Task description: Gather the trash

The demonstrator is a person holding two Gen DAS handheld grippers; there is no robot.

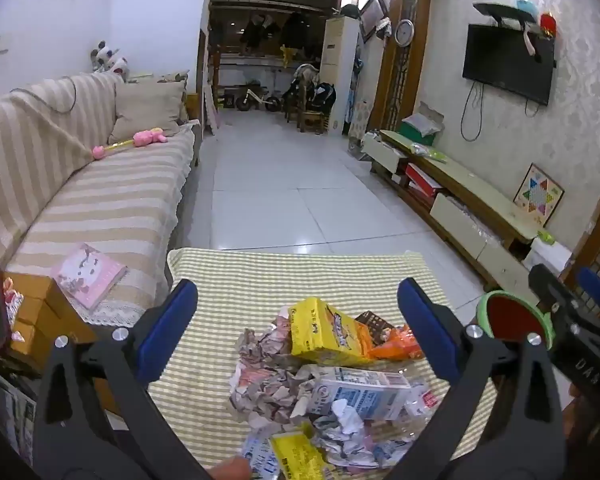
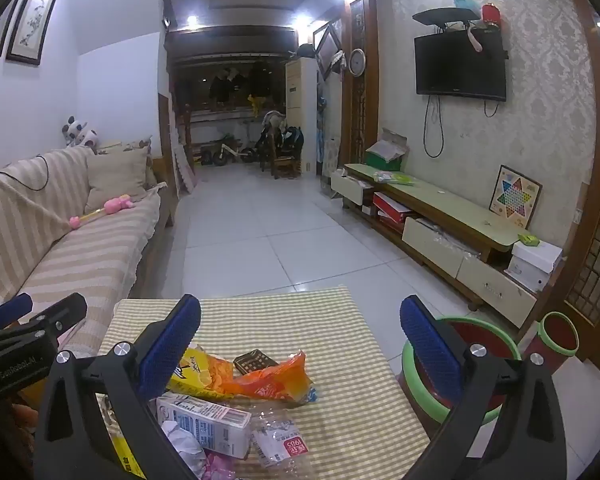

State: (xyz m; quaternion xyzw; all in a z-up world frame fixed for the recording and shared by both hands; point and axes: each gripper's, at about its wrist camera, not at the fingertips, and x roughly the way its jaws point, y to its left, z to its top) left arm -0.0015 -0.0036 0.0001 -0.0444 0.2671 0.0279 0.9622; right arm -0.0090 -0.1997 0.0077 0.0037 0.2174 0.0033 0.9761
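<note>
I am holding both grippers above the near edge of the worktop point(image 1: 260, 272), which is wearing a striped cloth. The left gripper point(image 1: 298, 324) is hanging with its jaws spread fully and pinching nothing; the right gripper point(image 2: 300, 336) is doing the same. Both are tilting downward, so I am judging this as the approach stage, with no item grasped yet.

The trash is lying heaped at the near centre of the worktop: a yellow carton point(image 1: 328, 332), an orange wrapper point(image 2: 268, 380), a white milk carton point(image 2: 208, 420), crumpled paper point(image 1: 264, 380) and a flattened clear bottle point(image 2: 280, 440). The pieces are touching and overlapping, probably to keep the pile within reach of both jaws.

A green-rimmed bin point(image 2: 476, 328) is standing on the floor just beside the worktop's right edge, likely as the drop point for the right gripper
</note>
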